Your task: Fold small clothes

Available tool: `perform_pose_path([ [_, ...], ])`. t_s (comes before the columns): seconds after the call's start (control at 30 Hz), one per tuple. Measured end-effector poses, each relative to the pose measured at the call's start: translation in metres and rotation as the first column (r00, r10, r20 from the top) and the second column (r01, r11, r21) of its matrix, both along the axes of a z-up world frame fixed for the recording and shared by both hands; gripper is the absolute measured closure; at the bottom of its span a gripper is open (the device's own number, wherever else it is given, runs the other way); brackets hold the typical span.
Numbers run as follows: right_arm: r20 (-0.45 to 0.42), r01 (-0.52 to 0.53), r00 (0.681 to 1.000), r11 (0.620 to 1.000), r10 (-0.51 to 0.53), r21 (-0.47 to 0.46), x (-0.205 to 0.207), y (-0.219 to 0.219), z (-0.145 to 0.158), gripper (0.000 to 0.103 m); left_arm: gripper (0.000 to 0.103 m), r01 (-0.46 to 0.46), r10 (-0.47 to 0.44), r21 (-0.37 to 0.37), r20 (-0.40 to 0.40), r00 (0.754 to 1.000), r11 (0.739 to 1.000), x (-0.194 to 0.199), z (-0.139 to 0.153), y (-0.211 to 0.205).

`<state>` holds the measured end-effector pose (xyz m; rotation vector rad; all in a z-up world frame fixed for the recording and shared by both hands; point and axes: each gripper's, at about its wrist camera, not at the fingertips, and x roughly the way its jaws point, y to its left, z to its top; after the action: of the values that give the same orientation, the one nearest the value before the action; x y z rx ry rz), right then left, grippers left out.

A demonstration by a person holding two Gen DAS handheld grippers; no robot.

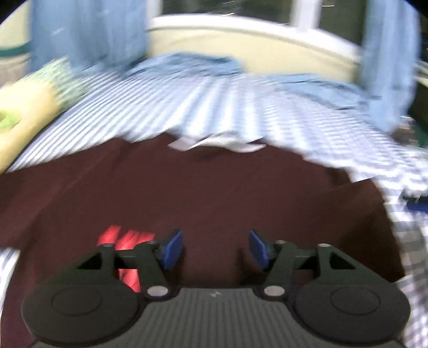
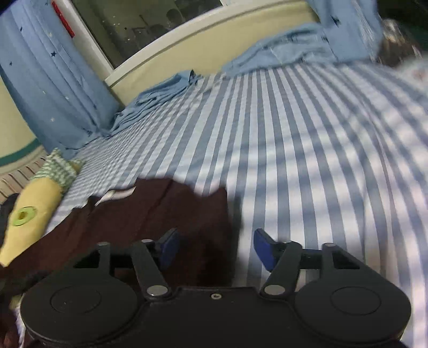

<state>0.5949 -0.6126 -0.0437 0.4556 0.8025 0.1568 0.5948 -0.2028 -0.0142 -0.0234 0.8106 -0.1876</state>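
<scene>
Blue-and-white striped bedding (image 2: 294, 133) covers the bed, blue curtains (image 2: 45, 80) hanging at the window behind. At far left lies a yellow cushion (image 2: 34, 214); beside it a dark maroon garment (image 1: 187, 192) is spread flat. Above it hangs the left gripper (image 1: 216, 247), jaws spread, nothing between them. Over the garment's right edge, the right gripper (image 2: 215, 247) is likewise spread and empty.

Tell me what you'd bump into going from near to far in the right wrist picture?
Right gripper, jaws open with nothing between them → dark red shirt → striped sheet → crumpled blue cloth → cream bed frame → window.
</scene>
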Motion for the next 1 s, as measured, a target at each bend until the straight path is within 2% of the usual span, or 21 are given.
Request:
perform_pose_path([
  [0.1,-0.028,-0.019,0.999,0.999,0.019,0.026,-0.037,0.007,-0.01,0.03,0.023,0.195,-0.193,-0.056,0.044,0.98,0.979,0.037,0.01,-0.042],
  [0.13,-0.032,-0.024,0.999,0.999,0.025,0.024,-0.047,0.011,-0.013,0.029,0.018,0.255,-0.251,-0.077,0.049,0.967,0.964,0.052,0.012,-0.057],
  [0.27,-0.043,-0.002,0.999,0.998,0.005,0.059,-0.071,0.027,-0.027,0.029,0.016,0.418,-0.42,-0.154,0.019,0.907,0.895,0.106,0.008,-0.122],
  [0.33,-0.033,0.041,0.999,0.994,-0.038,0.104,-0.076,0.03,-0.031,0.036,0.016,0.501,-0.504,-0.14,0.014,0.863,0.854,0.122,0.007,-0.153],
  [0.4,-0.019,0.097,0.995,0.987,-0.095,0.132,-0.078,0.032,-0.033,0.052,0.017,0.578,-0.582,-0.117,0.004,0.813,0.807,0.134,0.006,-0.186],
  [0.5,-0.026,0.147,0.989,0.976,-0.144,0.16,-0.074,0.032,-0.038,0.055,0.023,0.666,-0.673,-0.114,-0.032,0.739,0.737,0.145,0.0,-0.223],
  [0.6,-0.026,0.149,0.989,0.975,-0.147,0.168,-0.074,0.033,-0.041,0.058,0.029,0.71,-0.72,-0.128,-0.079,0.689,0.693,0.159,-0.007,-0.246],
  [0.67,-0.029,0.16,0.987,0.973,-0.157,0.169,-0.074,0.035,-0.042,0.062,0.047,0.727,-0.742,-0.152,-0.123,0.659,0.67,0.166,-0.015,-0.255],
  [0.7,-0.029,0.167,0.986,0.971,-0.164,0.172,-0.075,0.035,-0.043,0.064,0.066,0.732,-0.75,-0.164,-0.159,0.642,0.661,0.168,-0.02,-0.26],
  [0.73,-0.029,0.174,0.985,0.968,-0.172,0.179,-0.078,0.035,-0.044,0.065,0.08,0.73,-0.748,-0.168,-0.196,0.633,0.662,0.17,-0.026,-0.264],
  [0.8,-0.025,0.186,0.983,0.963,-0.184,0.194,-0.079,0.031,-0.047,0.069,0.089,0.713,-0.724,-0.141,-0.216,0.655,0.687,0.171,-0.034,-0.266],
  [0.87,-0.022,0.195,0.981,0.962,-0.195,0.193,-0.081,0.03,-0.048,0.072,0.095,0.69,-0.706,-0.156,-0.222,0.673,0.707,0.172,-0.034,-0.263],
  [0.9,-0.023,0.197,0.98,0.962,-0.196,0.192,-0.081,0.03,-0.048,0.075,0.103,0.671,-0.691,-0.169,-0.222,0.688,0.722,0.172,-0.033,-0.26],
  [1.0,-0.032,0.217,0.976,0.955,-0.215,0.201,-0.078,0.029,-0.05,0.084,0.103,0.628,-0.641,-0.131,-0.208,0.739,0.767,0.173,-0.026,-0.256],
])
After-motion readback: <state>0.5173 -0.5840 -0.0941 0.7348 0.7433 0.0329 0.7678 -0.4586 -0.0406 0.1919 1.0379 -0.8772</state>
